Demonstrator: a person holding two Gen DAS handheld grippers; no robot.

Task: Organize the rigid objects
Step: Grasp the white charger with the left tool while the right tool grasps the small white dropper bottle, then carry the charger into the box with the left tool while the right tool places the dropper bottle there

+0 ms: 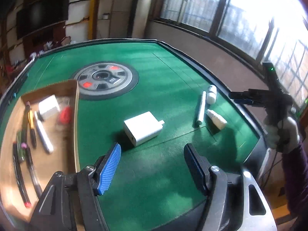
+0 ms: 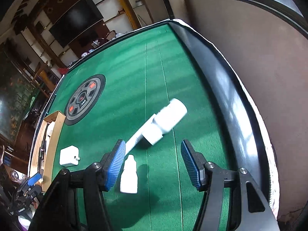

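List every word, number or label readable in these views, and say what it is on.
None can be read.
Center console: small white print beside the hub, too blurred.
Right bottle: no label legible.
White charger: no print visible.
Pens in the box: too blurred.

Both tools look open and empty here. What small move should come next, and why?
Probably lower the left tool forward onto the white charger. It lies loose on the green felt straight ahead of the open fingers, close to the cardboard box that already holds pens and another charger. The right tool hangs above the dropper bottle.
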